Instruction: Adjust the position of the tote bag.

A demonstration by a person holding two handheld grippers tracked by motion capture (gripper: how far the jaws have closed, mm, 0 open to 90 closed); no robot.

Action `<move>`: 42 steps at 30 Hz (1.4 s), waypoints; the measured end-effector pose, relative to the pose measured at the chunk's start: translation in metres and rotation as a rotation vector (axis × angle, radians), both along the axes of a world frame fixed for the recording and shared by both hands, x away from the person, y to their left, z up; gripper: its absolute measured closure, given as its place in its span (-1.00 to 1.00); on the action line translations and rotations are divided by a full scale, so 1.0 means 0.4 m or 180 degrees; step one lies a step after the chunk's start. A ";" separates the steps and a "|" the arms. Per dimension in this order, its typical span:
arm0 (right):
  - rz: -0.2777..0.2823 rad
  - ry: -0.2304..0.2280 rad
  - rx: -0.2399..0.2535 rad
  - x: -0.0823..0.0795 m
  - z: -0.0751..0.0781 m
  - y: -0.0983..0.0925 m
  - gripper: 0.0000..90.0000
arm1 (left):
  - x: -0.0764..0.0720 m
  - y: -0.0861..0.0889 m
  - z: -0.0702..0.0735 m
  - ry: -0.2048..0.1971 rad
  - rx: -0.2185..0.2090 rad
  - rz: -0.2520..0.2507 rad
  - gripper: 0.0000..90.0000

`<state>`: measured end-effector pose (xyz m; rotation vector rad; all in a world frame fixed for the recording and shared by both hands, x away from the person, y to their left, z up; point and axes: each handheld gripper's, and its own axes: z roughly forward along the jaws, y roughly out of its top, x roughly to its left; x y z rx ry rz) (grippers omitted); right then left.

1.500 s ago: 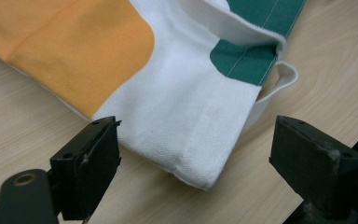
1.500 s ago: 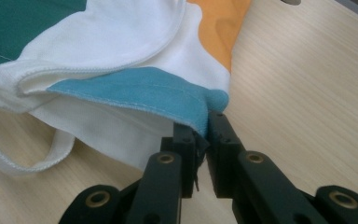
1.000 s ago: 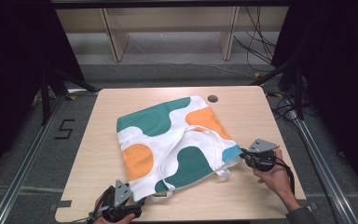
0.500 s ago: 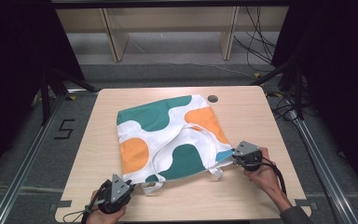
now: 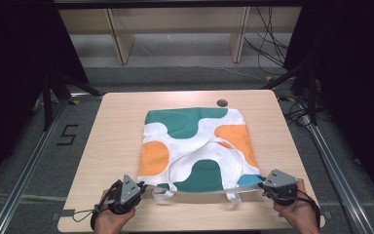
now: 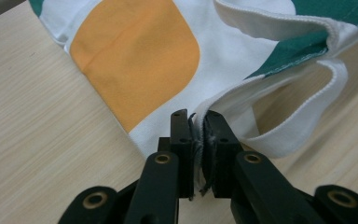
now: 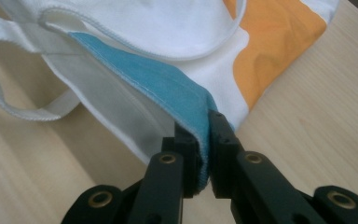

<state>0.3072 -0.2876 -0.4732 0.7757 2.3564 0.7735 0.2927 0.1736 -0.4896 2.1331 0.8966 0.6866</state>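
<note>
At the near edge of the desk (image 5: 102,146), toward its near left corner, the left gripper (image 5: 137,186) lies in a hand, its jaws having just been closing and now pinched tight on the near left corner of the tote bag (image 5: 195,146). In the left gripper view the white hem of the tote bag (image 6: 168,70) is squeezed between the two black pads of the left gripper (image 6: 199,149), with frayed threads showing at the pinch and a white strap (image 6: 307,112) looping just beside it on the wood. Toward the near right corner of the desk, the right gripper (image 5: 264,186) sits in the other hand with jaws clamped on the bag's near right corner; the right gripper view shows the right gripper (image 7: 204,149) nipping a blue-lined fold of cloth. Between the two grippers the bag's open mouth runs stretched along the near edge, straps (image 5: 233,196) hanging from it. Farther back the bag lies flat across the middle of the desk, patterned in green, orange and white. Beyond it, close to the far edge, is a small dark round hole (image 5: 221,103)
</note>
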 end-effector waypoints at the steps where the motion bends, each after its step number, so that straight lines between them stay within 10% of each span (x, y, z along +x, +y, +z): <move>1: 0.0000 0.0000 0.0000 0.000 0.000 0.000 0.88 | 0.000 0.000 0.000 0.0000 0.0000 0.0000 0.81; 8: -0.0005 -0.0045 0.0052 0.000 -0.014 0.001 0.58 | 0.011 0.000 0.000 0.0095 -0.0265 0.0084 0.52; 18: 0.0315 -0.0232 -0.0185 0.018 -0.020 0.049 0.35 | 0.051 -0.043 -0.002 0.0153 0.0048 -0.0257 0.27; 24: 0.0364 -0.0339 -0.0014 0.028 0.006 0.035 0.91 | 0.037 -0.031 0.026 0.0101 -0.0188 -0.0375 0.77; 30: 0.0180 -0.0530 0.0353 0.023 0.048 0.013 0.94 | 0.024 -0.022 0.060 -0.0109 -0.0469 -0.0267 0.88; 31: 0.0123 -0.0539 0.0392 0.023 0.049 0.016 0.94 | 0.036 -0.015 0.054 -0.0117 -0.0220 -0.0301 0.84; 36: 0.0178 -0.0462 0.0284 0.026 0.039 0.026 0.94 | 0.036 -0.032 0.011 0.0012 0.0090 -0.0201 0.65; 39: 0.0151 -0.0463 0.0304 0.025 0.040 0.025 0.94 | 0.037 -0.055 -0.011 0.0025 0.0693 -0.0088 0.42; 42: 0.0168 -0.0455 0.0294 0.025 0.039 0.026 0.94 | 0.040 -0.055 -0.017 0.0025 0.0703 -0.0069 0.39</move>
